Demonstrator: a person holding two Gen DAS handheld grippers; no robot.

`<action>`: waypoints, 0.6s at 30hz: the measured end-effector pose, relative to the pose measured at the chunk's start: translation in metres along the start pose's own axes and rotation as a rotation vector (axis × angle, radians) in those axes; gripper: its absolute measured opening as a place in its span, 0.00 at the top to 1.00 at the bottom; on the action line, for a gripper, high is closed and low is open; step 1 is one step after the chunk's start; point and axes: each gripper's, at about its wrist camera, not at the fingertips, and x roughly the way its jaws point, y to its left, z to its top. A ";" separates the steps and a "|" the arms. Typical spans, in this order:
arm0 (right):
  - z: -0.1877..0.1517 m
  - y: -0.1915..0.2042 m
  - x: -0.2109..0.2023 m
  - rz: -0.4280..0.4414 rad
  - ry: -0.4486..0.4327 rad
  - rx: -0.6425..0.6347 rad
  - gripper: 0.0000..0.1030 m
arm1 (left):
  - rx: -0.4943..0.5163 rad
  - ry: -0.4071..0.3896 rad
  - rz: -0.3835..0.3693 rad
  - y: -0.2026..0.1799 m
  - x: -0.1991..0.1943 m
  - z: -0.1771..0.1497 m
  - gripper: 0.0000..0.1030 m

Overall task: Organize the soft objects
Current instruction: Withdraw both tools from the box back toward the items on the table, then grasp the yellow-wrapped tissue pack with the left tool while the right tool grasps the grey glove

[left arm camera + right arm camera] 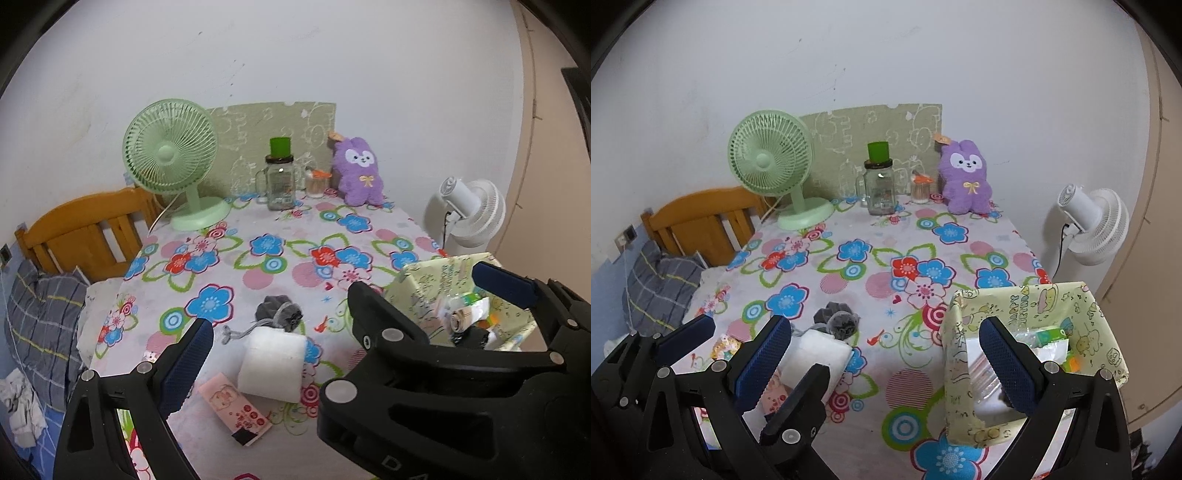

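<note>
Both grippers hover low over the near edge of the tabletop, fingers apart, nothing held. Left gripper: its blue-padded fingers straddle the white foam block, no contact visible. Right gripper: left finger over the tabletop near the block, right finger inside the box opening.

Soft items still on the floral cloth: foam block near the front edge, grey pouch just behind it and touching or nearly so, its drawstring trailing left. Pink tissue pack lies flat just in front of the block. Small yellow patterned item left of the block; can't tell what it is.

Box sits at the right front corner, already holding packets and wrappers. Purple plush upright against the back wall, well apart from the rest, beside a jar and green fan.
</note>
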 end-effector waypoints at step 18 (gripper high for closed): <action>-0.013 0.036 0.050 0.056 0.062 -0.022 0.00 | -0.051 0.085 0.045 0.043 0.044 -0.018 0.14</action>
